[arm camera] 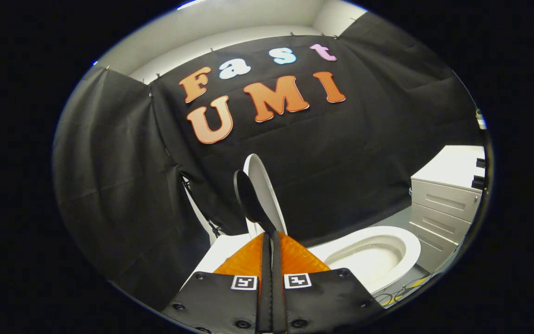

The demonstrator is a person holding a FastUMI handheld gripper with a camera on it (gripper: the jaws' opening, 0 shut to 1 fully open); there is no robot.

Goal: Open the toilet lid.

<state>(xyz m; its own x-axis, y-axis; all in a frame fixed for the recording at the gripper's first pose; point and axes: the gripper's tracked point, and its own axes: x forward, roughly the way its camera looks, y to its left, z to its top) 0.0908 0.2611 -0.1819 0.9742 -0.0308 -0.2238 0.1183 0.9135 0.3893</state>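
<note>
The white toilet lid [263, 185] stands raised, nearly upright, just ahead of my fingers and seen almost edge-on. A thin dark oval part [250, 199] lies against its left face and runs down into the slit between my fingers. My gripper [270, 235] is shut on this edge, with both fingers pressed against it. To the right of the fingers and lower down, the white toilet bowl [372, 257] lies uncovered, its inside showing.
A white cabinet with drawers [443, 204] stands to the right beyond the bowl. Yellow and dark cables [399, 292] lie on the grey floor by the bowl's front. A white surface [218, 255] sits left of the fingers, behind the lid.
</note>
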